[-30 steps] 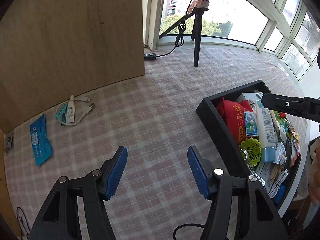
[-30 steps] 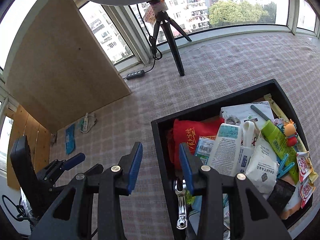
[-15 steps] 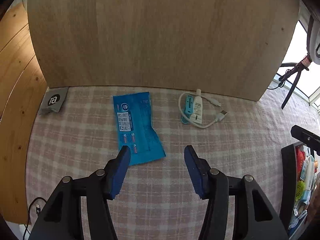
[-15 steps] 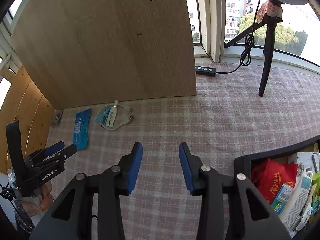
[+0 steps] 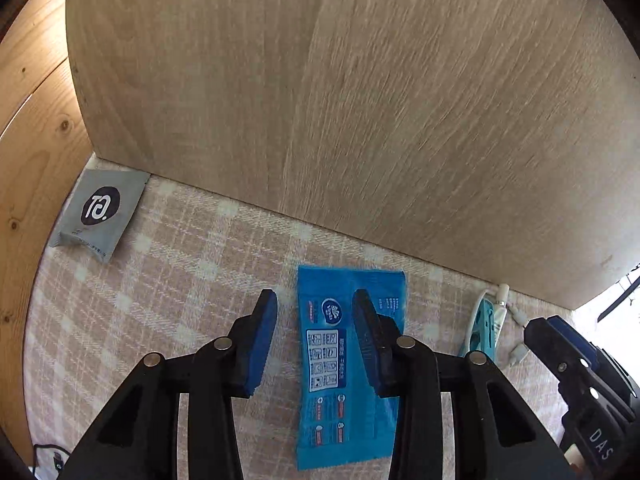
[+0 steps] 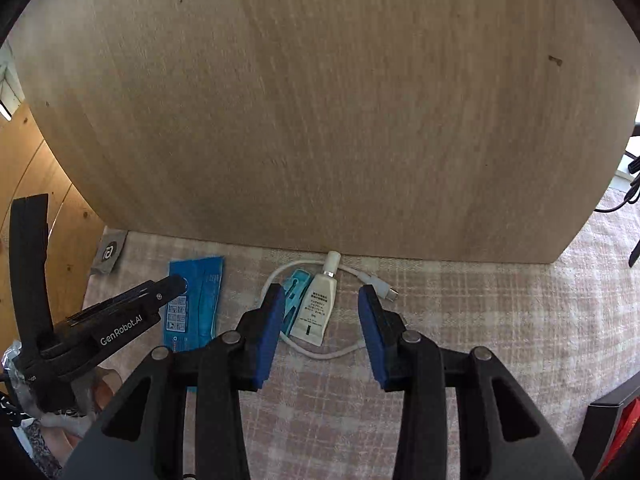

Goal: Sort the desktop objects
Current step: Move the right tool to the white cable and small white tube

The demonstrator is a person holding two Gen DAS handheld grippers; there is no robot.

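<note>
A flat blue packet (image 5: 340, 364) lies on the checked cloth by the wooden board. My left gripper (image 5: 314, 300) hangs just above it with its jaws closing. The packet's left half is between them, the right finger is over its middle, and the pads do not press it. My right gripper (image 6: 320, 296) stands open over a small white tube (image 6: 316, 308). The tube lies on a looped white USB cable (image 6: 324, 354), beside a light-blue clip (image 6: 294, 292). In the right wrist view the left gripper (image 6: 170, 286) reaches over the blue packet (image 6: 196, 304).
The upright wooden board (image 6: 320, 100) closes off the space just behind the items. A grey sachet (image 5: 98, 216) lies in the left corner by a pine wall (image 5: 32, 140). A corner of the black box (image 6: 612, 400) shows at the lower right.
Both grippers have swung away from the black box toward the board and dropped lower over the items there. The left jaws have narrowed; the right jaws keep the same gap.
</note>
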